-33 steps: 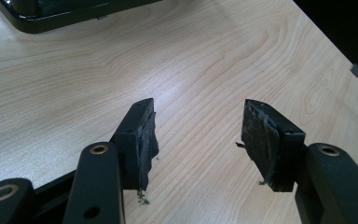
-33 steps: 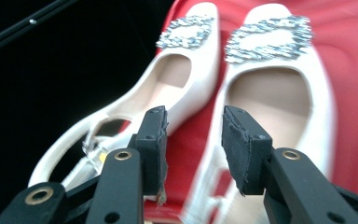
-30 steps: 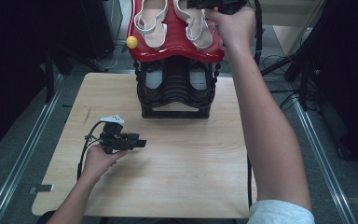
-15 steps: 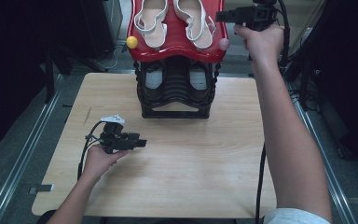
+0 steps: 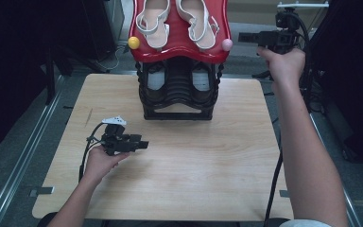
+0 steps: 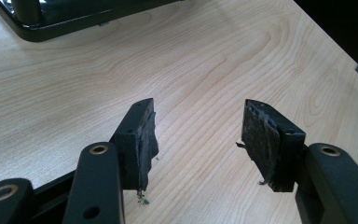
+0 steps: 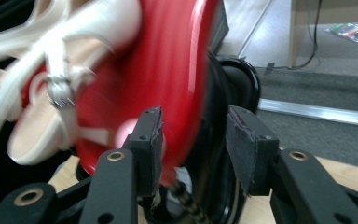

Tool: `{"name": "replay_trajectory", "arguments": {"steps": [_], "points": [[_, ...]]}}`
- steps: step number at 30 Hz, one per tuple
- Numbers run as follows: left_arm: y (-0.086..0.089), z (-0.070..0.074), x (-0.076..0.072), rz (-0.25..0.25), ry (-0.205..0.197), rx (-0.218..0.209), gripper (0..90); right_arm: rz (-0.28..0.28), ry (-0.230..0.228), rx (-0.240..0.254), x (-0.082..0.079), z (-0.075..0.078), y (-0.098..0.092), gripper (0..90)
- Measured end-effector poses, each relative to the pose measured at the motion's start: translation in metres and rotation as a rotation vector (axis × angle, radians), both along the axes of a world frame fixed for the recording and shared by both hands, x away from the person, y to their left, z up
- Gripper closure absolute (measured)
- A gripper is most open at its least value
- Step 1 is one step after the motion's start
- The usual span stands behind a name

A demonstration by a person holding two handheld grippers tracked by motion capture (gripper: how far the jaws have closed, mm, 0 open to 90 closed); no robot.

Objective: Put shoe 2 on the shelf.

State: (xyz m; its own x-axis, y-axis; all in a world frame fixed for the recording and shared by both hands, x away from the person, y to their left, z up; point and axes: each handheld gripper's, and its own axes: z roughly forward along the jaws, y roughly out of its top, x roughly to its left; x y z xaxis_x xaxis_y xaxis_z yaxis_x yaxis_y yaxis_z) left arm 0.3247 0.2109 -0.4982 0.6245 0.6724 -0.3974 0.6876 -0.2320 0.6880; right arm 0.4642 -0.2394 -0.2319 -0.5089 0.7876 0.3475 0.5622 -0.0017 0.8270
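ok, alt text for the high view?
A red glossy shoe-rack shelf holding two cream strappy sandals tops a black rack on a light wooden table. The right claw hovers open beside the shelf; the left claw rests open over the table.

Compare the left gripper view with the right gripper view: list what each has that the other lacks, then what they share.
Left gripper view: bare wooden table and the rack's black base, seen past open, empty left tongs. Right gripper view: the red tray, a white sandal, a pink knob, grey floor. Shared: black padded tongs, nothing gripped; the right tongs have just been opening.
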Motion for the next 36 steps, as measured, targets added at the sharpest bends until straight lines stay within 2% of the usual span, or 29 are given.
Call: {"name": "replay_trajectory", "arguments": {"steps": [8, 16, 28, 36], "points": [[-0.001, -0.001, 0.000, -0.002, -0.005, 0.002, 44.4, -0.014, 0.016, -0.023, -0.013, -0.032, -0.021, 57.1], [-0.002, -0.001, 0.000, 0.000, -0.010, -0.001, 44.4, 0.003, 0.053, -0.020, -0.026, -0.071, -0.027, 57.1], [-0.002, -0.001, 0.000, -0.008, -0.007, 0.005, 43.8, 0.043, 0.080, -0.047, -0.050, -0.125, -0.018, 57.0], [-0.002, -0.002, 0.000, -0.006, -0.008, 0.006, 43.6, 0.084, 0.107, -0.032, -0.067, -0.161, -0.007, 56.7]]}}
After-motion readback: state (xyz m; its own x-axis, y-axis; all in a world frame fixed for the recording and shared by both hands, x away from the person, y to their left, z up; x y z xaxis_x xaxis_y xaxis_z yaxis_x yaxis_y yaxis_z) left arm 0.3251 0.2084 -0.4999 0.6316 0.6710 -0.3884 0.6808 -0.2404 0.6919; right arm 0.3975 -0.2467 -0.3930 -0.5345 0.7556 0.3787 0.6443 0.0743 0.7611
